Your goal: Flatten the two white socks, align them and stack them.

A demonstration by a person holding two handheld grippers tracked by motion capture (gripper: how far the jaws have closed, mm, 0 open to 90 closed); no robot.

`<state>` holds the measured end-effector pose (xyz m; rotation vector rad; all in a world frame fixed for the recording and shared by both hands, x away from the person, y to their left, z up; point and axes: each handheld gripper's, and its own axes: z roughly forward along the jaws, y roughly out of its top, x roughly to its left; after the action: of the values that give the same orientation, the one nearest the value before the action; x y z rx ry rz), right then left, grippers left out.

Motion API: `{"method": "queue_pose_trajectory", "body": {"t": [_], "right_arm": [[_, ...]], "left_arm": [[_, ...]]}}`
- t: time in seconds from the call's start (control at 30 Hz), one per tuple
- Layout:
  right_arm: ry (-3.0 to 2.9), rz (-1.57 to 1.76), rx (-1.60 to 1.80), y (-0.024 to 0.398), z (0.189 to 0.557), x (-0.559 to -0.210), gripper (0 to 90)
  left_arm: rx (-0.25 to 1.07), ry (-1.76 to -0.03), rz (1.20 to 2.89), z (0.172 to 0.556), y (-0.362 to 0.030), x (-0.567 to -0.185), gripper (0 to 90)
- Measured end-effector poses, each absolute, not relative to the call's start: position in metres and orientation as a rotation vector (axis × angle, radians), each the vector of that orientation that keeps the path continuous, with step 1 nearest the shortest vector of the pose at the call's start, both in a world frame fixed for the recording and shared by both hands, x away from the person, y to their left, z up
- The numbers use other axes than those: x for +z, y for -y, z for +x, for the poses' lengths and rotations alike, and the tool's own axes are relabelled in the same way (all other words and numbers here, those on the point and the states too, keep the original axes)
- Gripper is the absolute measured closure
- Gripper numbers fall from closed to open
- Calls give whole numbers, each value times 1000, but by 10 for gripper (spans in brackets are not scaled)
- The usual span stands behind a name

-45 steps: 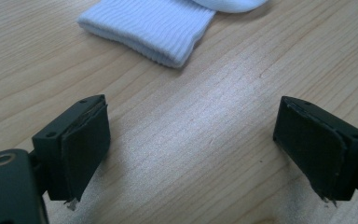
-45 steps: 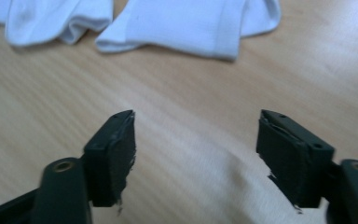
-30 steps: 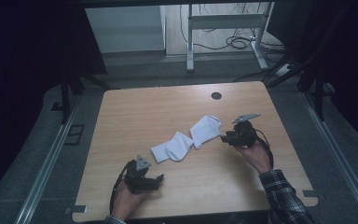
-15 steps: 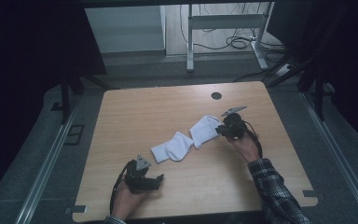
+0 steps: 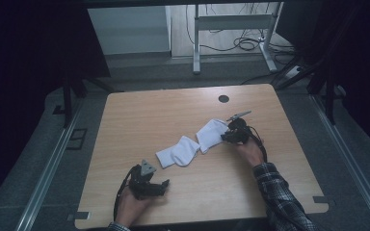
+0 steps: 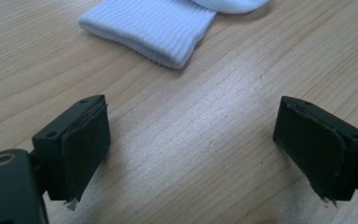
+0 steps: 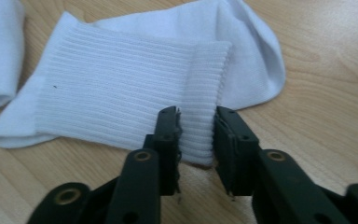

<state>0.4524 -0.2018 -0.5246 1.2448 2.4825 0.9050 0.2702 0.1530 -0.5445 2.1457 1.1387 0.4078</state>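
The right gripper (image 7: 196, 135) is pinching the ribbed cuff of the right sock (image 5: 213, 134), its jaws having just been closing with the cuff edge between them. The sock is lying right of the desk's (image 5: 149, 110) centre, its long axis running from the right edge toward the near-left corner, cuff pointing right. Only a narrow strip of knit is being held, so a quick lift is likely to pull it free. The left gripper (image 6: 193, 154) is resting near the near edge, jaws wide apart, beside the left sock (image 5: 177, 151).

A wooden table (image 5: 183, 115) stands on grey floor (image 5: 139, 72), with a metal frame (image 5: 231, 24) and cables (image 5: 241, 44) behind.
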Motion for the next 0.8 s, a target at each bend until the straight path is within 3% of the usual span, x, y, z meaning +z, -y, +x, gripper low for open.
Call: {"method": "queue_pose_trajectory", "body": {"t": [0.4,0.8], "right_arm": [[-2453,1274,916,220,447,-506,810],[-2487,1182,1074,201,437,-434,807]], "left_arm": [[408,-1138,2149,270,-153,-544,110],[408,-1138,2149,270,-153,-544,110]]}}
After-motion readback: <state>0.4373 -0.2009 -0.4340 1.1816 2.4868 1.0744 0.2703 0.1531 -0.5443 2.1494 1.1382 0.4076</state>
